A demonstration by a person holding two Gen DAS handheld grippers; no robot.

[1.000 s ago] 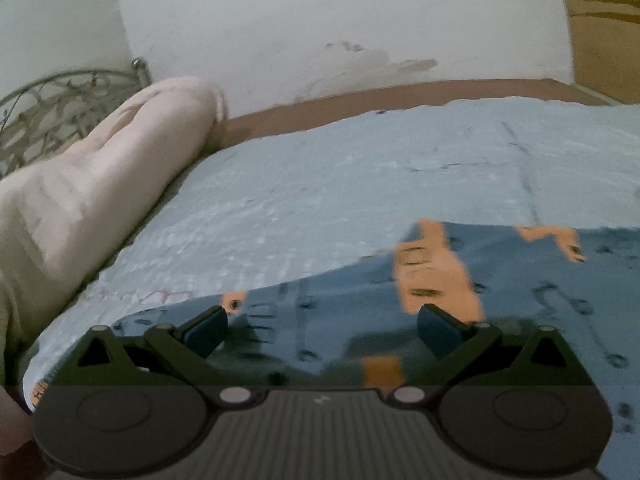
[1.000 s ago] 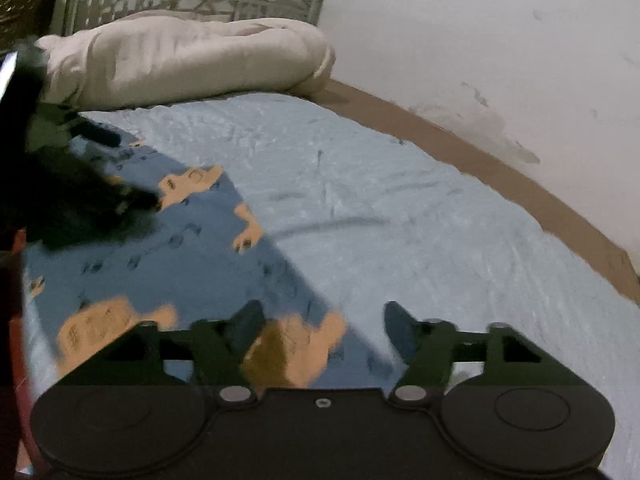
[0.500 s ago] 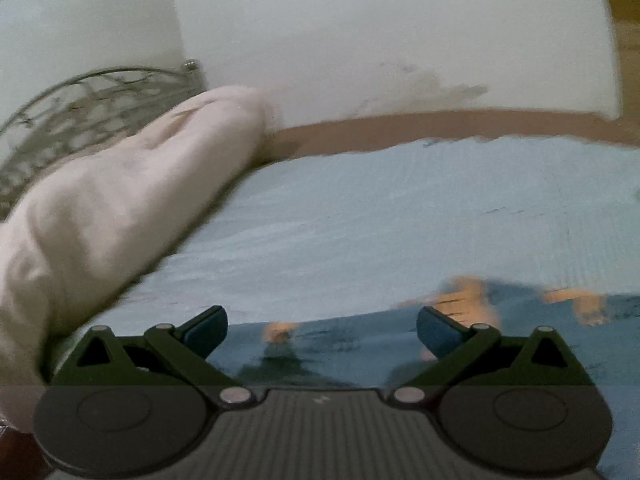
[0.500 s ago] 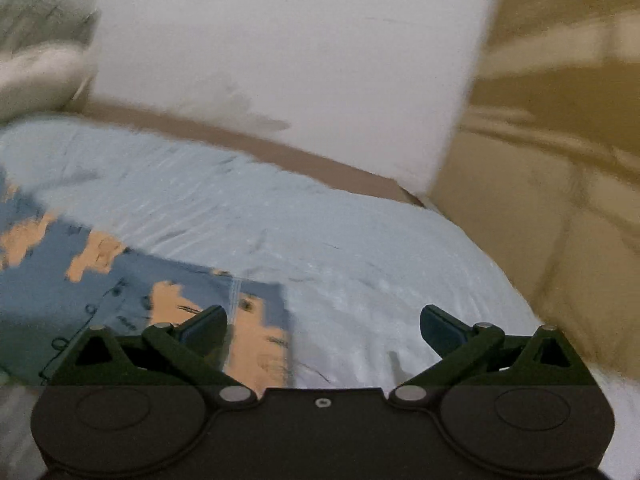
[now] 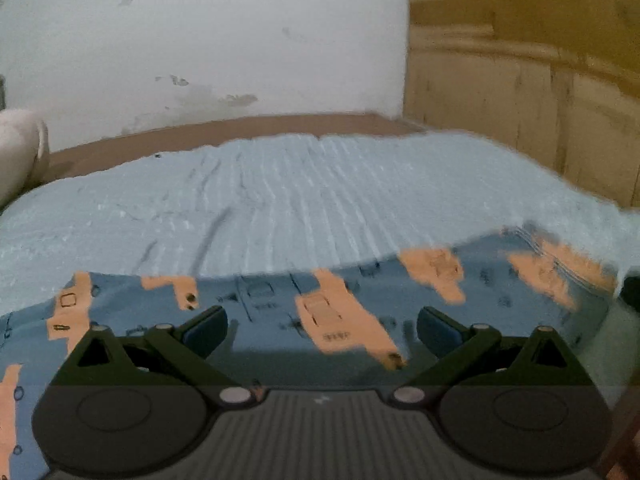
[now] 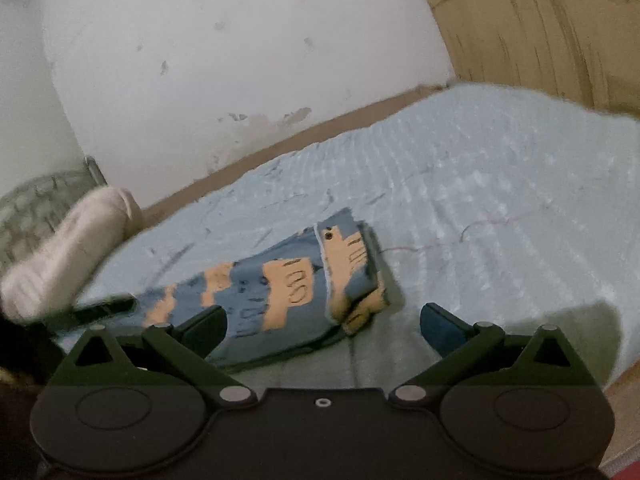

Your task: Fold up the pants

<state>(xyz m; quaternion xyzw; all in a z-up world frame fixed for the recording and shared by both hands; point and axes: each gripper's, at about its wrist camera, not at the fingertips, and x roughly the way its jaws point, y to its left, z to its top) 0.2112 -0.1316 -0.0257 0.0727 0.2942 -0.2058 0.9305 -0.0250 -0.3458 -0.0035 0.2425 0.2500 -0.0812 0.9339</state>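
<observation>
The blue pants with orange vehicle prints (image 5: 280, 304) lie flat on the light blue bedsheet (image 5: 280, 200), stretching left to right just past my left gripper (image 5: 322, 330), which is open and empty low over them. In the right wrist view the pants (image 6: 288, 280) lie as a long strip, their right end folded over in layers. My right gripper (image 6: 323, 322) is open and empty, above the pants' near edge, its left finger (image 6: 204, 326) over the fabric.
A cream rolled duvet (image 6: 60, 248) lies at the head of the bed by the metal headboard (image 6: 36, 200). A white stained wall (image 5: 200, 40) runs behind the bed. A wooden wardrobe (image 5: 520, 100) stands at the right. The bed's right edge (image 6: 600, 340) drops off.
Both grippers swung right and stayed open. The left view turned from the duvet toward the wardrobe. The right view swung back onto the pants' folded end.
</observation>
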